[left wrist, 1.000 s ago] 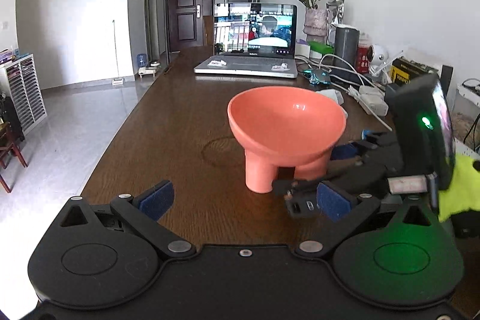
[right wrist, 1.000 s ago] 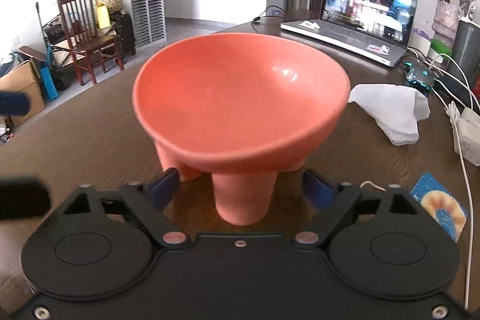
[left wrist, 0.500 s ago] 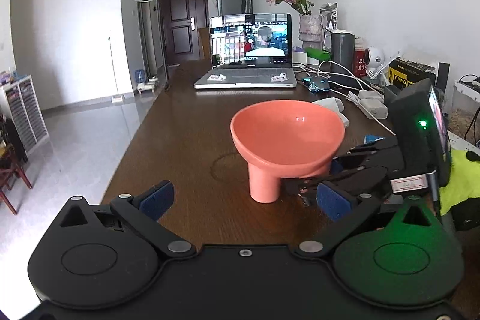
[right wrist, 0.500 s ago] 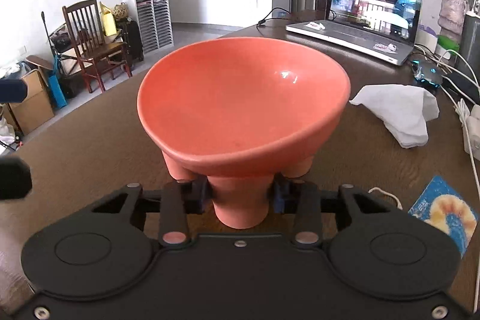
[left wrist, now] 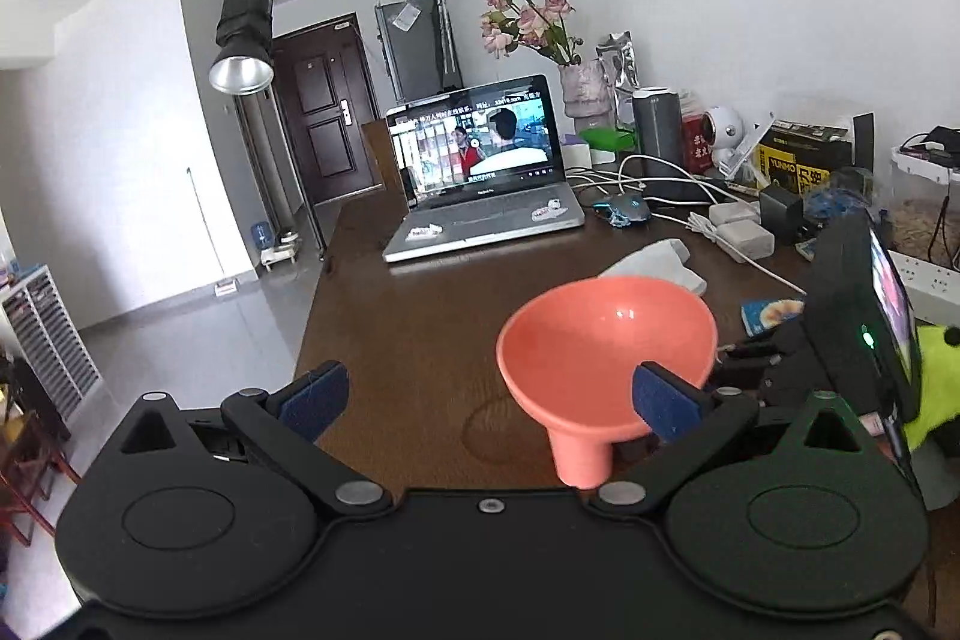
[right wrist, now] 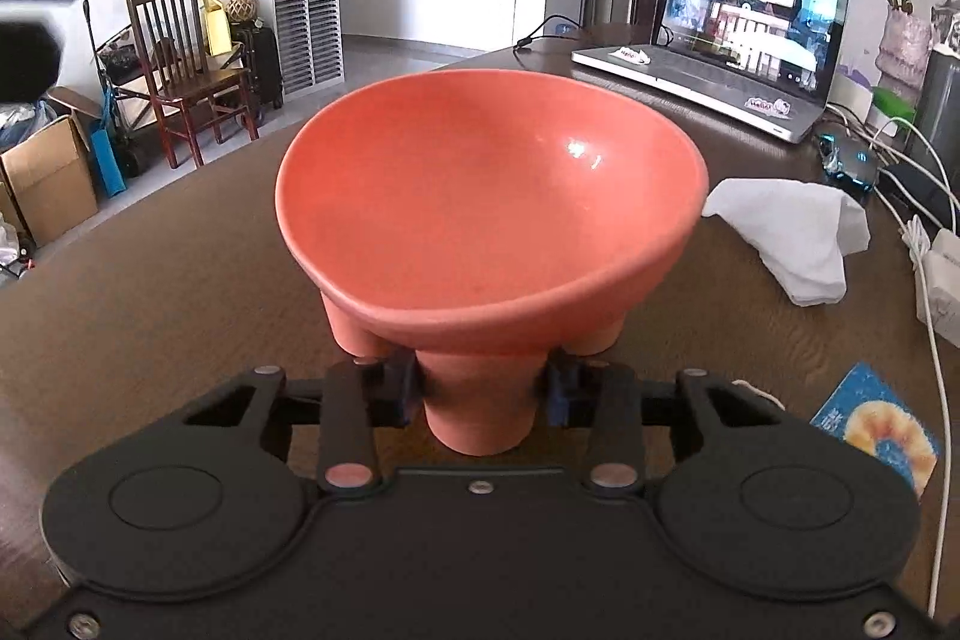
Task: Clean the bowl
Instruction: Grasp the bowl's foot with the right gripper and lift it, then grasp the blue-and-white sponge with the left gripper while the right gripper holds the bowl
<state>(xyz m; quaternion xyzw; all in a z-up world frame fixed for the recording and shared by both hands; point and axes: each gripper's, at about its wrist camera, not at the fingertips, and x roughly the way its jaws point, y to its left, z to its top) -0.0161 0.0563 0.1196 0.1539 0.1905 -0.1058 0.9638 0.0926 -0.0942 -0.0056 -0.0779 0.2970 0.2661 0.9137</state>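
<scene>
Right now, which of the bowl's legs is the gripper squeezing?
The right gripper clamps the front leg, nearest the camera; the other legs behind stand free.

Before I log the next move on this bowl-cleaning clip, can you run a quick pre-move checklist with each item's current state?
1. Right gripper shut on a leg of the bowl: ok.
2. Left gripper open and empty: ok.
3. White cloth in sight on the table, beside the bowl: ok.
4. Bowl interior clear of debris: ok, nothing visible inside.
5. Bowl lifted off the table: cannot tell.
6. Laptop and cables clear of the bowl: ok.
</scene>
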